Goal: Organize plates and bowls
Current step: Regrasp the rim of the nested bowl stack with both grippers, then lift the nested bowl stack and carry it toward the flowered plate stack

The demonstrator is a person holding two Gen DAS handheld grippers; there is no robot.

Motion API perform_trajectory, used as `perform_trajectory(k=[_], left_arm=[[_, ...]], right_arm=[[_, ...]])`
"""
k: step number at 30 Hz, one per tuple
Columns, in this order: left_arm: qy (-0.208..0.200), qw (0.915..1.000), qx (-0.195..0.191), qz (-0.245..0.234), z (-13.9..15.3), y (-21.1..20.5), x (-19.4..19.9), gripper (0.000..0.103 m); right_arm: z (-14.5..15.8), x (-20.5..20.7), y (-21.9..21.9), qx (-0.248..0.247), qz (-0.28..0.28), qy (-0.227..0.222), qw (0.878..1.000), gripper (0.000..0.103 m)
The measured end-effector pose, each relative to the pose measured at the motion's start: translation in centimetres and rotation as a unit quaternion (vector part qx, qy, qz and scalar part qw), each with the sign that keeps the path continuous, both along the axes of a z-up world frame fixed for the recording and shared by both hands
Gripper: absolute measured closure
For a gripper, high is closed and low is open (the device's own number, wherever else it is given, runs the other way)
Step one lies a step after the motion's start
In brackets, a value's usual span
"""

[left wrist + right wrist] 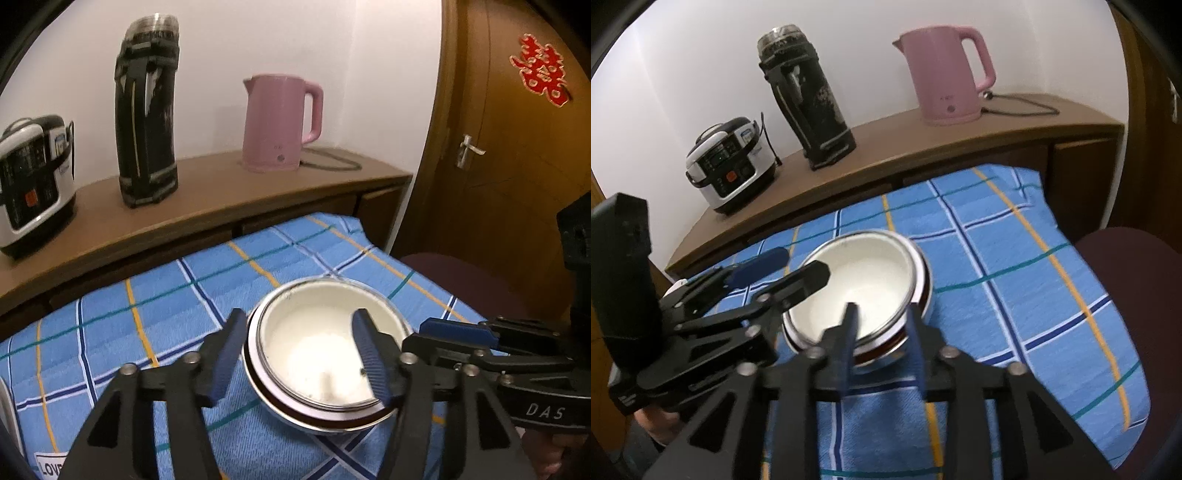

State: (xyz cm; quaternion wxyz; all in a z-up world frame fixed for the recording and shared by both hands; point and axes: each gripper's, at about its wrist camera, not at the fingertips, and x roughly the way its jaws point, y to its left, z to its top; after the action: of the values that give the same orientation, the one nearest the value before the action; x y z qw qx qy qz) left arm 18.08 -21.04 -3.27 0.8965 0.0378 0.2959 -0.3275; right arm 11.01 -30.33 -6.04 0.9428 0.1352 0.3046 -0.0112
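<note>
step tip: I'd say let go cleanly and back both grippers straight out, so no pad catches a rim and tips the stack.
left gripper (301,356): fingers were spread wide around the near-left rim, one pad outside, one over the inside; no squeeze that I could see.
right gripper (881,339): fingers were parted a bit across the near rim, looked loose, not pinching.
bowls (325,354): cream-white enamel bowl nested in a steel one with a dark red band, thin metal rims, sitting upright.
spot: lower middle of both views, on the blue checked cloth (1015,258) over the bench.
</note>
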Motion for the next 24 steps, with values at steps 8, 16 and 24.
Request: perform_trajectory(k=[8, 16, 24], left_arm=[[-0.006, 0.9989, 0.017, 0.043, -0.3, 1.0, 0.9, 0.033], [0.055, 0.9969, -0.001, 0.055, -1.4, 2.1, 2.4, 0.033], [0.093, 0.9943, 0.019, 0.047, -2.7, 1.5, 2.8, 0.033]], right_arm=[[0.0, 0.4, -1.1, 0.003, -0.022, -0.002, 1.000, 0.052], [-0.8, 1.6, -0.9, -0.005, -0.027, 0.014, 1.000, 0.048], [-1.8, 2.7, -0.9, 0.002, -0.026, 0.032, 0.999, 0.048]])
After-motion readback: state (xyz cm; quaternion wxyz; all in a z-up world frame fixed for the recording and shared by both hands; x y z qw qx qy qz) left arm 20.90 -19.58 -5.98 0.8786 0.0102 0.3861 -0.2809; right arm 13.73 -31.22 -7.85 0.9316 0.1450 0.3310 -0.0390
